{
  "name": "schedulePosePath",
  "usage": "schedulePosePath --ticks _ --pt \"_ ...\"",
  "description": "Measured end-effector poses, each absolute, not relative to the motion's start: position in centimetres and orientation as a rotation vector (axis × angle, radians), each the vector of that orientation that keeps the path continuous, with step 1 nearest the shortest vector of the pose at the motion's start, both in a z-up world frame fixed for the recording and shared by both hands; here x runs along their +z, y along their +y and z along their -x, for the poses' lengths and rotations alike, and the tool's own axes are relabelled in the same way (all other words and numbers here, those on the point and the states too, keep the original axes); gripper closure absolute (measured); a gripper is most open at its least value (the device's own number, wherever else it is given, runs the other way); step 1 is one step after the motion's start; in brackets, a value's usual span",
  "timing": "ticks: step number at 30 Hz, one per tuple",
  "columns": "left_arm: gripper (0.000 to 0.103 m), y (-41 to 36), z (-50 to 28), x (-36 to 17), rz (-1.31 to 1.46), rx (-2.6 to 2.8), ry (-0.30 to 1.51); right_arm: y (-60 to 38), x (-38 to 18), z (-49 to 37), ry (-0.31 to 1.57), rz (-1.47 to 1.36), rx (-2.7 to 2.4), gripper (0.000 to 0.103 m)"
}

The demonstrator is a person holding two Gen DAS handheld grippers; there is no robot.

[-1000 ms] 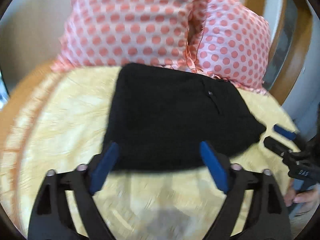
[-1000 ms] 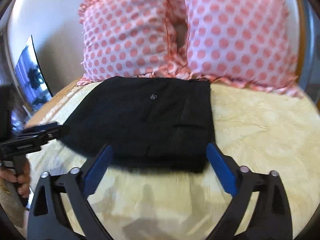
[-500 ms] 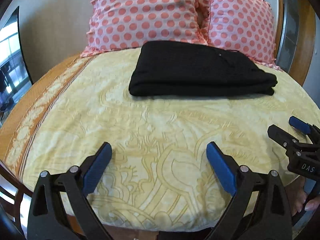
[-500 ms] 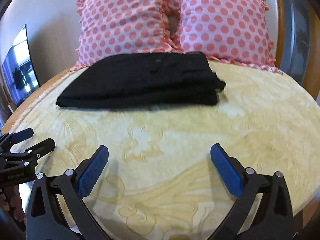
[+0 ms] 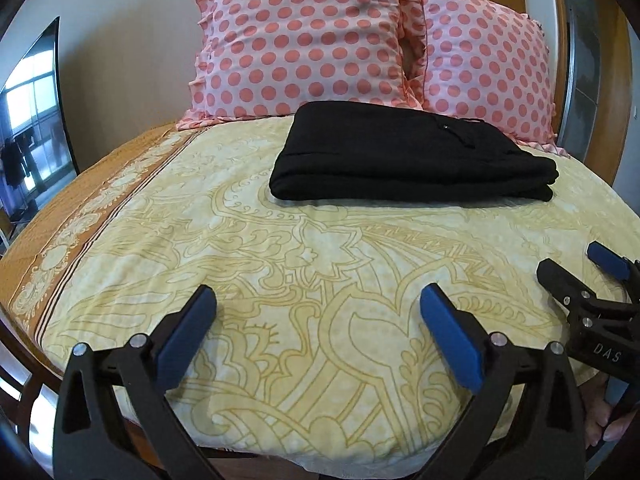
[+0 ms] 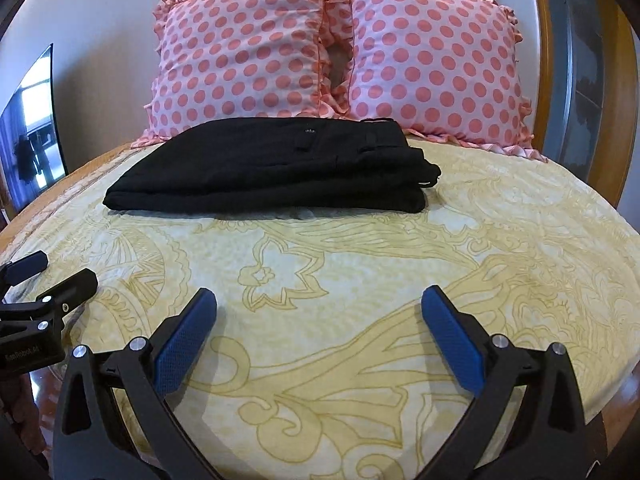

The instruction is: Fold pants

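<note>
Since a second ago, we have drawn both claws back from the folded black cloth pants (image 5: 412,160). Our left gripper (image 5: 316,320) and right gripper (image 6: 320,320) hover wide open, empty. Best leave the neat rectangular stack alone, beside the spotted pink pillows (image 6: 332,52).

The black pants (image 5: 412,164) lie folded into a flat stack on the yellow patterned bedspread (image 5: 280,264), just in front of two pink polka-dot pillows (image 5: 304,40). The left hand-held gripper (image 5: 318,304) hovers near the bed's foot, blue pads spread wide with nothing between. The right hand-held gripper (image 5: 580,266) shows at the right edge.
</note>
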State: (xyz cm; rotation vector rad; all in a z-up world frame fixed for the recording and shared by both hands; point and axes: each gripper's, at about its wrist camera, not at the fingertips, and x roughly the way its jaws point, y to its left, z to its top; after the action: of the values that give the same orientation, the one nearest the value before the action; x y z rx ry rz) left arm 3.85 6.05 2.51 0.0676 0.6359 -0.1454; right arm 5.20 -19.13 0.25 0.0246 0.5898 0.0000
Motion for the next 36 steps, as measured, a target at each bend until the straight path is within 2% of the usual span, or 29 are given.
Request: schedulePosePath --ticks 36 --pt "0.002 5.99 -3.7 2.48 -0.068 -0.144 0.628 -18.88 0.31 -5.14 0.58 -0.022 -0.002 0.001"
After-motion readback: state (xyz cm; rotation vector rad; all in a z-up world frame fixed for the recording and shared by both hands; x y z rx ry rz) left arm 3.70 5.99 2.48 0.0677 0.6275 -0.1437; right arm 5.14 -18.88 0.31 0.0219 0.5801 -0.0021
